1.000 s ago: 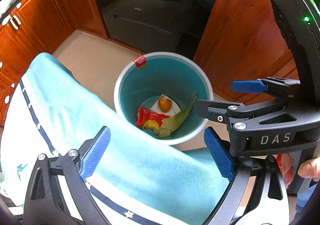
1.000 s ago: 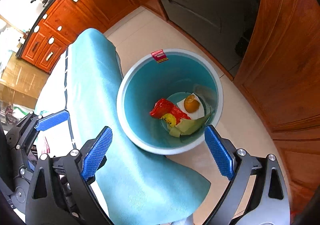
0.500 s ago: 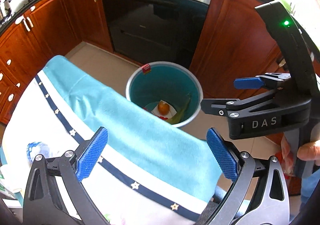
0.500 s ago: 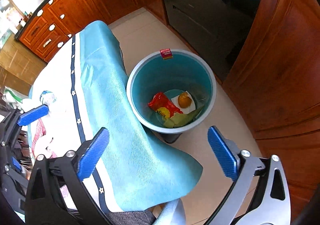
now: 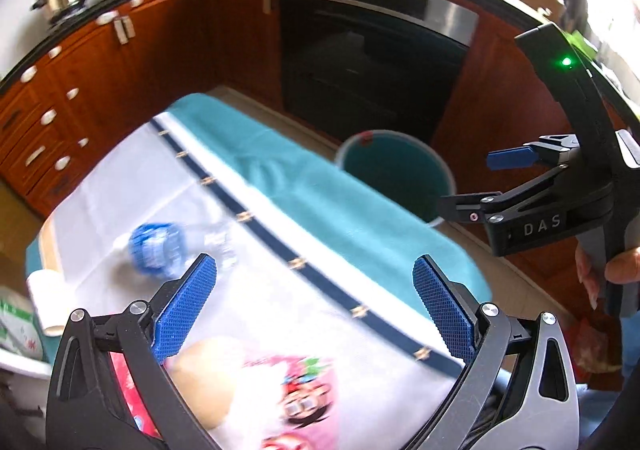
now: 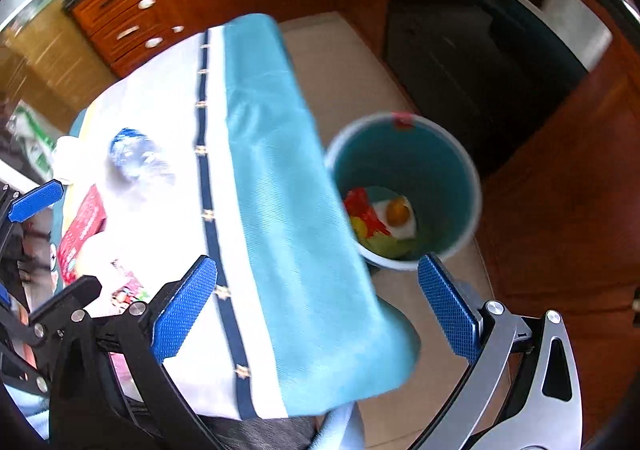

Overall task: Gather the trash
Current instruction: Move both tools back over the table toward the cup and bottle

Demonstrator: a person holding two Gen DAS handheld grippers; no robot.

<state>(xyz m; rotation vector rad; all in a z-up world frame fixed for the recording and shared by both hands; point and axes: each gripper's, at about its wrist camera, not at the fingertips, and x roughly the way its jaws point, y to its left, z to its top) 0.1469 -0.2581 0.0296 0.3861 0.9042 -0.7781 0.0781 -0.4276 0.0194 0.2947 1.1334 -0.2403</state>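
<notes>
Both claws empty and wide: left claw [image 5: 314, 306], right claw [image 6: 316, 306]. Next trash: crushed bottle [image 5: 160, 248] on the counter [image 5: 132, 178], far left. We straddle its body, then carry to the bin [image 6: 404, 190], floor right.
</notes>
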